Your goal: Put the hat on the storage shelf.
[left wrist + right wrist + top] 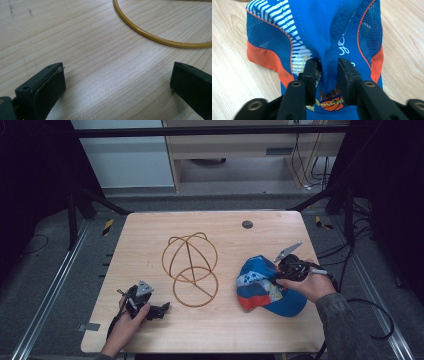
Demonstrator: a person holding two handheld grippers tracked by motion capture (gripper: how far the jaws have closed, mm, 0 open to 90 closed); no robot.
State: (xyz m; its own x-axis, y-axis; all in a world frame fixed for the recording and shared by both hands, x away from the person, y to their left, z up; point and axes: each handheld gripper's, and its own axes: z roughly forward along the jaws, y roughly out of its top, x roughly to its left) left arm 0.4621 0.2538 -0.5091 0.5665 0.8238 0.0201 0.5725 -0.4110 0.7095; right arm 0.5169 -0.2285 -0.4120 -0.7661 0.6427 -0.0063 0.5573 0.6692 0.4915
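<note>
Right tongs (326, 68) pinch cap (319, 30) (brim cut off).

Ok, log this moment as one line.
right tool: shut on cap | left tool: open, empty, near wire frame | table

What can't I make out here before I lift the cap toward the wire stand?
- Cap: right gripper view cuts off its far end at the top edge; the right gripper hides the pinched fold.
- Cap print: in the high view, too small to read.
- Wire stand: the left gripper view's edges cut off all but one arc beyond the open left gripper.
- Left gripper's jaws: too small in the high view.
</note>
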